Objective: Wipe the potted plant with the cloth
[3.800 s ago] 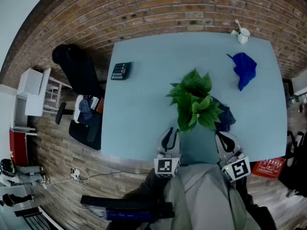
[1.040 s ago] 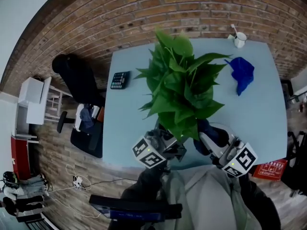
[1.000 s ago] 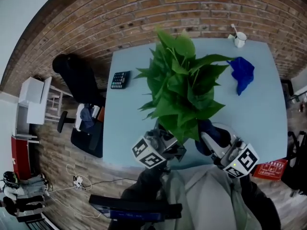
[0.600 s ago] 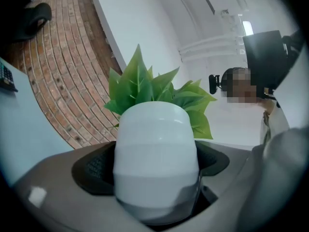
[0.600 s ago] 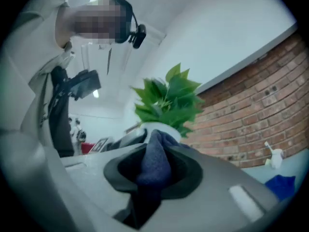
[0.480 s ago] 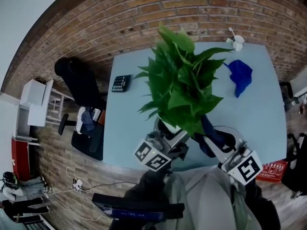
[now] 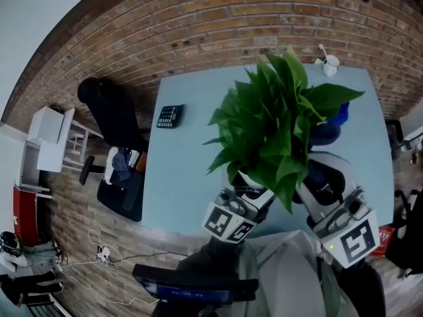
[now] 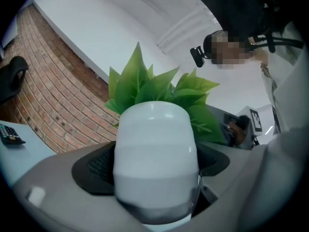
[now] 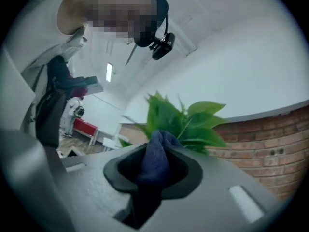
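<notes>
A: Start close in. What do the tongs have?

B: The left gripper (image 8: pixel 154 166) is clamped on the white pot (image 8: pixel 155 144) of the potted plant (image 7: pixel 277 124), with a pad pressing each side of it. The right gripper (image 9: pixel 154 170) is nearly closed, pinching a dark blue cloth (image 9: pixel 153 161) that bunches up between its jaws and hangs out below them.

A: So where is the plant?

B: It is up in the air in front of the person, over the near edge of the table (image 7: pixel 185 164). It is tipped a little, with its leaves fanning away from the camera. The head view shows the cloth hand just to the right of the foliage, and the right gripper view shows leaves directly beyond the cloth.

A: Is the cloth touching them?

B: I cannot tell. It is very near, but no view shows contact.

A: How far along does that put things?

B: I judge the setup finished, since the cloth is picked up, the pot is gripped and the two are brought together. The wiping itself looks at most begun. Nothing shows which leaves are clean, so most of that is left, and then the pot has to go back down.

A: And farther out?

B: On the tabletop there is a calculator (image 7: pixel 170 115), a second blue cloth (image 7: pixel 340 113) partly behind the leaves and a white cup (image 7: pixel 332 63) at the far corner. A black chair (image 7: pixel 109 107) stands beside the table, and a brick wall (image 7: pixel 231 12) lies beyond.
</notes>
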